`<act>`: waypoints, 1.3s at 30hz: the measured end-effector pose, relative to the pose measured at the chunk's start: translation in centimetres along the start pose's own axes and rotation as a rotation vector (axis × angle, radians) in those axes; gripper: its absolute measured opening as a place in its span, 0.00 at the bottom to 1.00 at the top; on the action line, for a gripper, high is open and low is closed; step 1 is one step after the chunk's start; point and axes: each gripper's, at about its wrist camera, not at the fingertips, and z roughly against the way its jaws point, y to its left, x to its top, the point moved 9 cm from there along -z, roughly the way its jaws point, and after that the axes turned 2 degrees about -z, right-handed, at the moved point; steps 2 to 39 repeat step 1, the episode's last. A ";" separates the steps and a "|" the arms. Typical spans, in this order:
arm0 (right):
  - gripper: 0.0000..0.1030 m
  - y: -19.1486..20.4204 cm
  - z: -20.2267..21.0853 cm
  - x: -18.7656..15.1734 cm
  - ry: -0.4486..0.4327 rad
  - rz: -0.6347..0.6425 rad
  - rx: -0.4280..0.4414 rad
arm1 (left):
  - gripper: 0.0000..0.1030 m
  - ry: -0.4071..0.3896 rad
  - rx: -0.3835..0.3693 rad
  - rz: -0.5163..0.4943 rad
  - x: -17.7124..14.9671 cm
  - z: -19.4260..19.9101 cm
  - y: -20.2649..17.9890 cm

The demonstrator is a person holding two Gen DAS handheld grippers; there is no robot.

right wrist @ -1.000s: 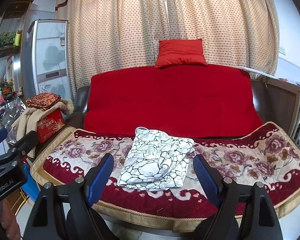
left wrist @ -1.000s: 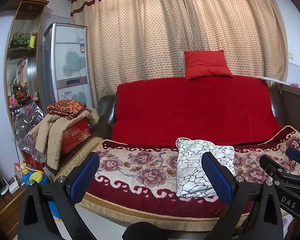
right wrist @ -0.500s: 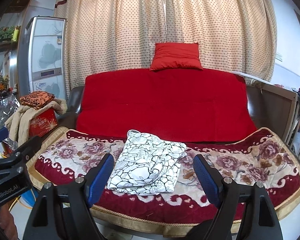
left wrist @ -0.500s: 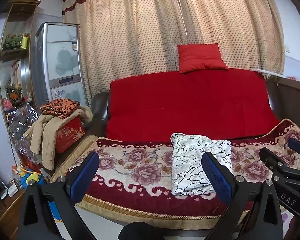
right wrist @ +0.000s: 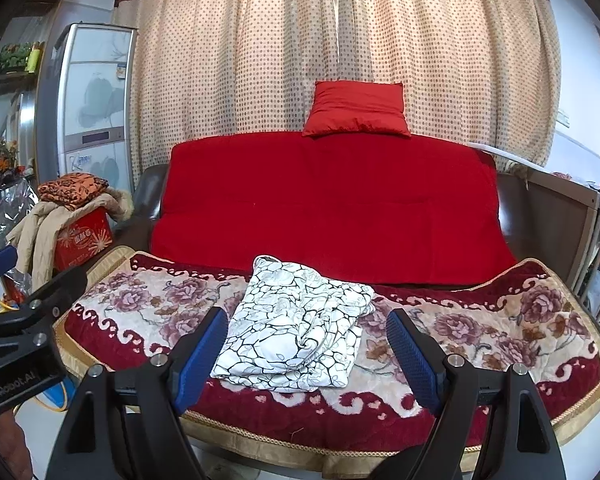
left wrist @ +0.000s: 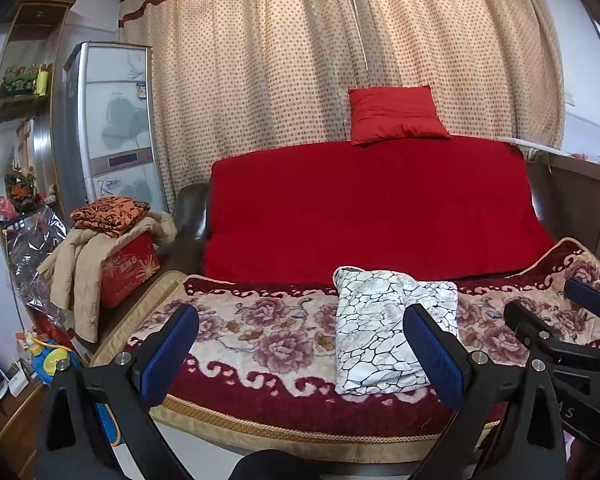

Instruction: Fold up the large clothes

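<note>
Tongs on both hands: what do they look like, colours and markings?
Both match: the left tongs and right tongs have matte black angular frames with silver screws, and flat fingers faced with textured blue pads. White lettering marks the sides: "GenRobot.AI" on the left body, partly visible letters on the right body. No cables or sleeves show.

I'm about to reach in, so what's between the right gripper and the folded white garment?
Nothing but the floral sofa cover: in the right wrist view, the open right gripper frames the folded white garment with no object between.

A home living room: red-covered sofa (right wrist: 332,204), dotted curtains (right wrist: 260,60), a standing air conditioner (left wrist: 112,120).
</note>
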 end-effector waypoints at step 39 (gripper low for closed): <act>0.81 0.0 -0.2 0.0 0.003 0.001 -0.001 | 0.99 0.002 0.000 0.008 0.1 -0.3 0.1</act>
